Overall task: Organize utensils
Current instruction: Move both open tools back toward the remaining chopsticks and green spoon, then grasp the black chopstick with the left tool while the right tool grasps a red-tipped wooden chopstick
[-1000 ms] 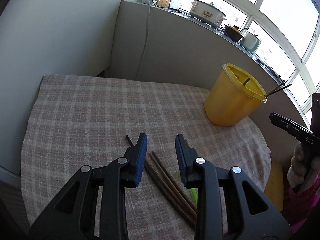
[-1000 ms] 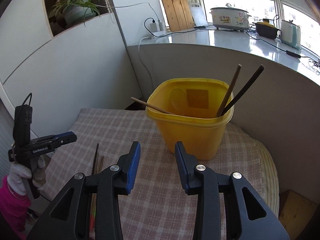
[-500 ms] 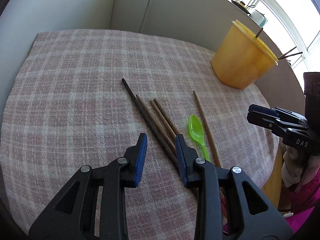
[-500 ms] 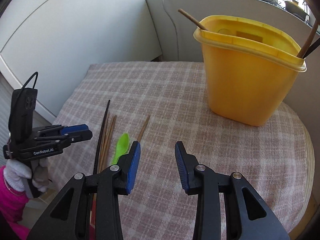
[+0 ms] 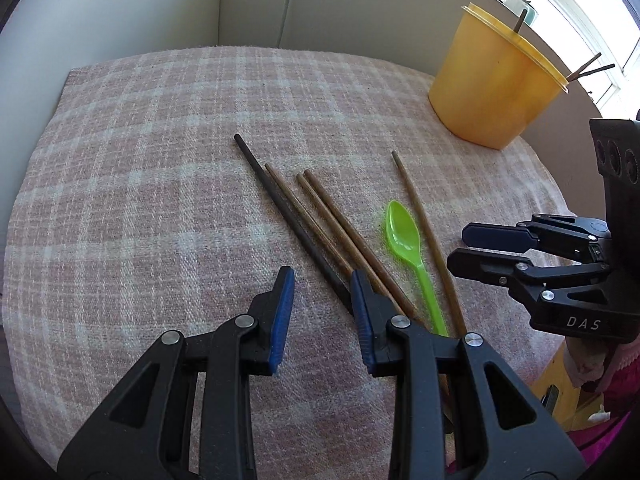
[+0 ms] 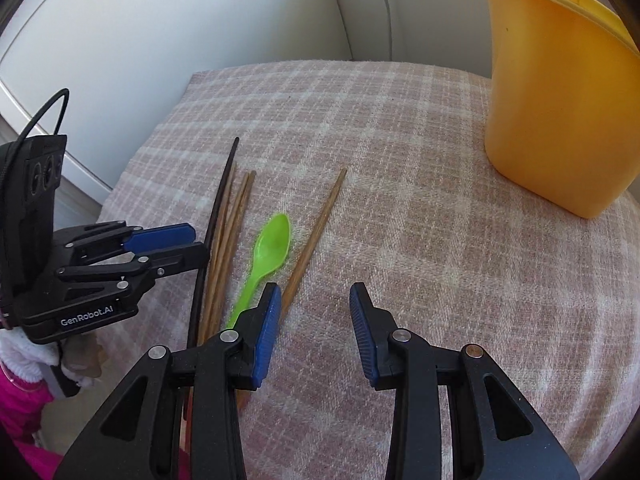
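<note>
While flat, green spoon [image 5: 403,233] bowl toward yellow container [image 5: 494,88]

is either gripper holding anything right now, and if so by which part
Nothing is held. The left gripper and the right gripper both stand open and empty above the chopsticks and green spoon on the cloth.

walls: plain white [image 5: 100,12] | table: pink plaid cloth [image 5: 140,200] | window [image 5: 592,12]: bright daylight, upper right

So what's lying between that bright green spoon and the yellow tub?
One brown chopstick lies right beside the green spoon, on the side of the yellow tub. Past it there is only bare checked cloth. The right wrist view shows this best.
</note>
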`<act>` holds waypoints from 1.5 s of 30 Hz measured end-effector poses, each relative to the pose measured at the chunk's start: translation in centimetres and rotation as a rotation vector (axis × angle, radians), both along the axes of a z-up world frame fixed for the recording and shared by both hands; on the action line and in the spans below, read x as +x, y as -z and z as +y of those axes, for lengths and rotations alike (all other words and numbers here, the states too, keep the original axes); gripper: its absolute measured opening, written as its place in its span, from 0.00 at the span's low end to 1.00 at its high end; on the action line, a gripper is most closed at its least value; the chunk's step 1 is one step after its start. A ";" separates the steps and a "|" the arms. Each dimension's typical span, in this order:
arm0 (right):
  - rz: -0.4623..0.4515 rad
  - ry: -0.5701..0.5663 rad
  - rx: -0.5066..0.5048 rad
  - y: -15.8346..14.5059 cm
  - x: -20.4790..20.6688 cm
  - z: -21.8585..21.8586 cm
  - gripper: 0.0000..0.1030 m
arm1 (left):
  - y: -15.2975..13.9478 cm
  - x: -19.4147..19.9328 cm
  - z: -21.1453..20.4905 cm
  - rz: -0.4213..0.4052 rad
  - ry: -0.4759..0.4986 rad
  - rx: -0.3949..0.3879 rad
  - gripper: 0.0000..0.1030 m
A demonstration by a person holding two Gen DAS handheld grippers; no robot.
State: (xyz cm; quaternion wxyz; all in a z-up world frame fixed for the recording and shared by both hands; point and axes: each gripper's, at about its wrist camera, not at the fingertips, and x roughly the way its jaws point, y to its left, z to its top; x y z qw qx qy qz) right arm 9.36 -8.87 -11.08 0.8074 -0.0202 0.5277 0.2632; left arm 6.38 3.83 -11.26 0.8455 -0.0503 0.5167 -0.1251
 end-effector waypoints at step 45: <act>0.124 -0.080 -0.145 1.0 4.3 1.1 0.07 | 0.2 15.4 -2.7 0.234 0.064 -0.004 0.12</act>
